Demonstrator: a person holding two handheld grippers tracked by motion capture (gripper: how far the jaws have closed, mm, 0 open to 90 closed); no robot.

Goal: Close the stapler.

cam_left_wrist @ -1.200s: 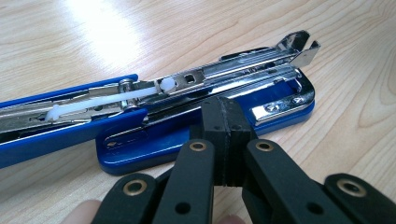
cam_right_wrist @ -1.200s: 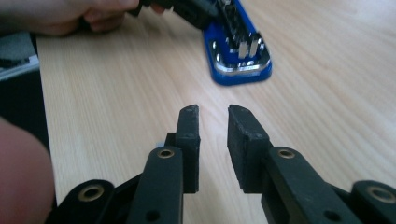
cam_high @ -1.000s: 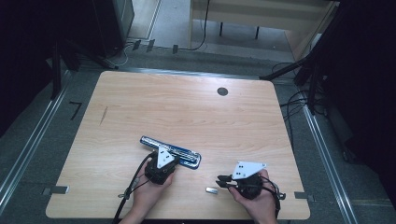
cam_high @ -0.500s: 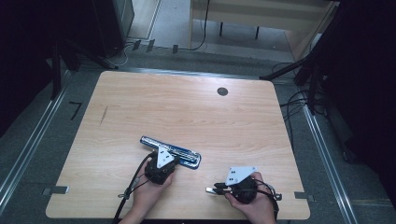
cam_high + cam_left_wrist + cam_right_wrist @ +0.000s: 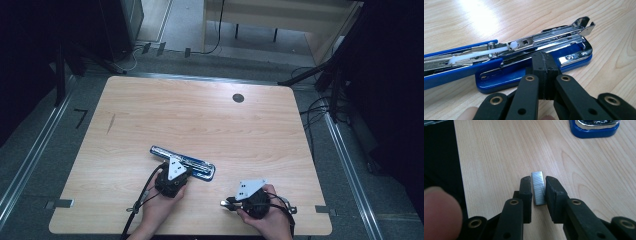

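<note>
A blue and chrome stapler [image 5: 192,165] lies swung open on the wooden table [image 5: 200,115]; its staple channel [image 5: 544,37] is bared. My left gripper [image 5: 176,165] rests at the stapler's near side. Its jaws are shut, pads together, and their tip [image 5: 545,65] sits against the blue base [image 5: 499,75]. To the right, near the table's front edge, my right gripper [image 5: 229,203] points left. A short silver strip of staples [image 5: 538,182] stands between its pads, with both pads touching the strip's sides. The strip's end [image 5: 223,203] pokes out to the left. The stapler's end [image 5: 594,127] lies beyond.
A round black grommet hole [image 5: 238,98] sits at the table's far right. Cables trail from both grippers over the front edge. Beyond the table stand a light wooden desk [image 5: 280,15] and dark equipment. Metal rails [image 5: 350,165] run along the floor on both sides.
My right gripper has moved left along the front edge to the staple strip and closed around it. The left gripper and the stapler have stayed put.
</note>
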